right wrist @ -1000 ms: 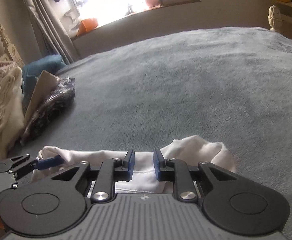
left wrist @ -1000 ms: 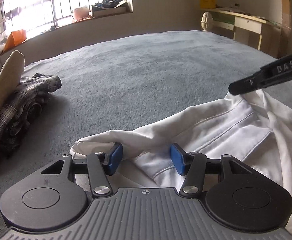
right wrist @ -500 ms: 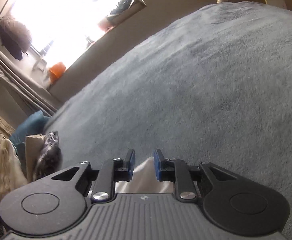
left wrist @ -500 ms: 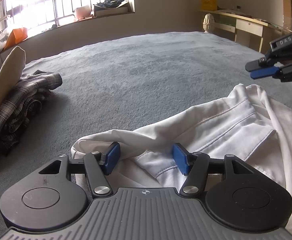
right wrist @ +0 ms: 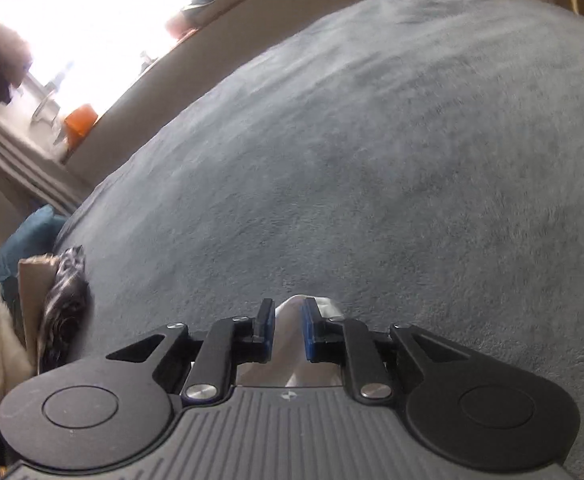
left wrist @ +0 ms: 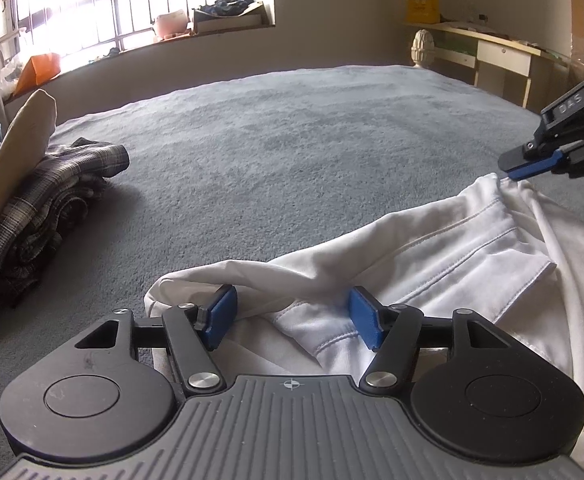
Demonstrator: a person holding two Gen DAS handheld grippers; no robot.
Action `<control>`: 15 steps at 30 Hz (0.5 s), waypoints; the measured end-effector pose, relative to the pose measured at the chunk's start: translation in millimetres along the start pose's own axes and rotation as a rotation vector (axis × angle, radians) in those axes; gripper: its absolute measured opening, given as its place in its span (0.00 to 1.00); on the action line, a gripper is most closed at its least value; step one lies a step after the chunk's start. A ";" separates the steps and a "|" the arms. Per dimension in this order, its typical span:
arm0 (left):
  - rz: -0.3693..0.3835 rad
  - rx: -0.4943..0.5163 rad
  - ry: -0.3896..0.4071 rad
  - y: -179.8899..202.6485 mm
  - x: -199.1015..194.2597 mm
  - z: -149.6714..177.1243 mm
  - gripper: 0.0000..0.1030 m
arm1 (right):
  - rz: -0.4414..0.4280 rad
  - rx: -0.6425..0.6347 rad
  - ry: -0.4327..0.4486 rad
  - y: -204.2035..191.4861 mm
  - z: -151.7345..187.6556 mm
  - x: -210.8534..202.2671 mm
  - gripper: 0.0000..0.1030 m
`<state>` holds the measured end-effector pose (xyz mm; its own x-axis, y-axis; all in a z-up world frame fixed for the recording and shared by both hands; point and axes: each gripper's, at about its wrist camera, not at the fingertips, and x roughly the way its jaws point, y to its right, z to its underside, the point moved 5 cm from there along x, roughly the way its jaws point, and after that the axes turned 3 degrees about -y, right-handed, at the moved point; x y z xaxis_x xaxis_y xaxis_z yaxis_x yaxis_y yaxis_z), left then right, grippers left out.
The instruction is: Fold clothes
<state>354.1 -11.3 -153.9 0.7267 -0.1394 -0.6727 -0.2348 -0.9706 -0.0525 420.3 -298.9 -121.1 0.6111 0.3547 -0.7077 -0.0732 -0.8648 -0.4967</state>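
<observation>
1. A white garment [left wrist: 431, 264] lies crumpled at the near edge of the grey bed [left wrist: 292, 140].
2. The left tongs [left wrist: 292, 320] are opening, pads apart over a fold.
3. The right tongs [right wrist: 288, 330] are closing around the garment's corner.

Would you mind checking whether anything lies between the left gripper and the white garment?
Nothing visible does. The left gripper sits right over the white garment, jaws opening with a fold of cloth between them, pads clear of it. The plaid clothes lie well off to the side.

One white garment [left wrist: 431, 264], one plaid garment [left wrist: 52, 200], two grippers [left wrist: 292, 320] [right wrist: 286, 330].
</observation>
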 end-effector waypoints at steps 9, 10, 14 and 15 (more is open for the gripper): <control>-0.019 -0.027 -0.007 0.2 -3.7 -1.2 0.61 | -0.057 -0.344 -0.274 -79.7 66.5 19.0 0.16; -0.024 -0.029 -0.010 0.7 -4.5 -1.7 0.61 | -0.032 -0.344 -0.284 -75.9 74.2 29.7 0.15; -0.063 -0.039 -0.013 -1.2 -17.8 -9.1 0.61 | -0.031 -0.250 -0.274 -74.2 71.0 24.5 0.16; -0.067 -0.050 -0.009 -3.5 -23.9 -11.5 0.61 | -0.046 -0.234 -0.272 -75.5 69.2 16.2 0.16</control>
<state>345.0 -6.8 -129.2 0.7336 -0.0724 -0.6757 -0.1532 -0.9863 -0.0606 381.1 -203.3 -129.8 0.3753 0.4495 -0.8106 0.1510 -0.8925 -0.4250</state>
